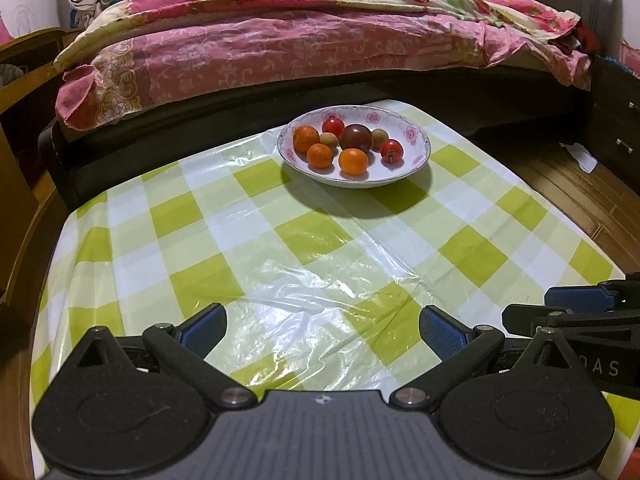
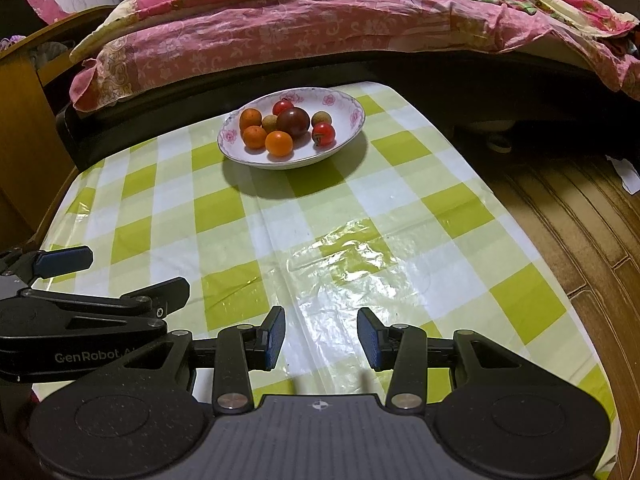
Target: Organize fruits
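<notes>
Behind the tabletop (image 1: pixel 280 248), seen from the left wrist, runs a bed (image 1: pixel 304 40) under a rumpled pink floral quilt, with a dark headboard at its right end and wooden floor off to the right. A glossy green-and-white checked cloth covers the tabletop. Toward its far edge sits a white bowl (image 1: pixel 416 156) with pink flowers on the rim. Inside lie three oranges (image 1: pixel 353 161), two small red tomatoes (image 1: pixel 391 151), a larger dark purple-red fruit (image 1: pixel 356 137) in the middle, and two small tan round fruits (image 1: pixel 379 136). The left hand-held gripper (image 1: pixel 322 334) hangs low over the near end of the cloth, well apart from the bowl, its blue-padded fingers (image 1: pixel 204 334) spread wide with nothing between them. At the right edge the side of the right hand-held gripper (image 1: pixel 576 312) shows just beside it.

From the right wrist the same bowl (image 2: pixel 344 140) stands up and to the left near the far edge of the tabletop (image 2: pixel 360 220), all the fruit still inside it, the bed (image 2: pixel 320 28) behind. The right hand-held gripper (image 2: pixel 321 338) has its jaws apart and empty above the near cloth. The left hand-held gripper (image 2: pixel 80 280) lies alongside at the left, its jaws also parted.
</notes>
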Motion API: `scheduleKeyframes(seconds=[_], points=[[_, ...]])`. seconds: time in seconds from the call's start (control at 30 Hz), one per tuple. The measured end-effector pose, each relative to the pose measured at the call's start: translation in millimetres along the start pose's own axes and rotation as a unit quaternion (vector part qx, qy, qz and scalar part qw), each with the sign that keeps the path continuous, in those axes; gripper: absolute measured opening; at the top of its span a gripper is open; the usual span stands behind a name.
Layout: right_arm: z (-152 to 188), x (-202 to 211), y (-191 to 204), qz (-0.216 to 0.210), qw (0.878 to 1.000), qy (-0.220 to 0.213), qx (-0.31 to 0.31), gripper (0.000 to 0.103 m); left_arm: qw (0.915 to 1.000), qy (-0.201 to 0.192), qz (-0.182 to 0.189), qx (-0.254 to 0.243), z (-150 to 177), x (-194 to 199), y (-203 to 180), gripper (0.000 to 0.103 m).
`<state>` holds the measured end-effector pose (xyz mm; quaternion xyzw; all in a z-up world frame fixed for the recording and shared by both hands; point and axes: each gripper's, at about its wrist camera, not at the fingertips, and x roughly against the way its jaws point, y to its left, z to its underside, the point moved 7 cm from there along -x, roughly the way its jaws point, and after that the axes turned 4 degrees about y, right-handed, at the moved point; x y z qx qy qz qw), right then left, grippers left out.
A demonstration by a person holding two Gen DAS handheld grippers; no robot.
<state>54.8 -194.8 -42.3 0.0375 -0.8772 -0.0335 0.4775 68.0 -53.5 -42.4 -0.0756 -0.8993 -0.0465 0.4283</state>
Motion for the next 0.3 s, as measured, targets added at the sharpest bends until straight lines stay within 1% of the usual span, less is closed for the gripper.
scheduleKeyframes(seconds=[0.3], points=[[1.0, -0.8, 0.8, 0.001, 1.0, 0.002, 0.0, 0.038, 1.0, -0.001, -0.003, -0.002, 3.7, 0.1, -0.5, 0.103]])
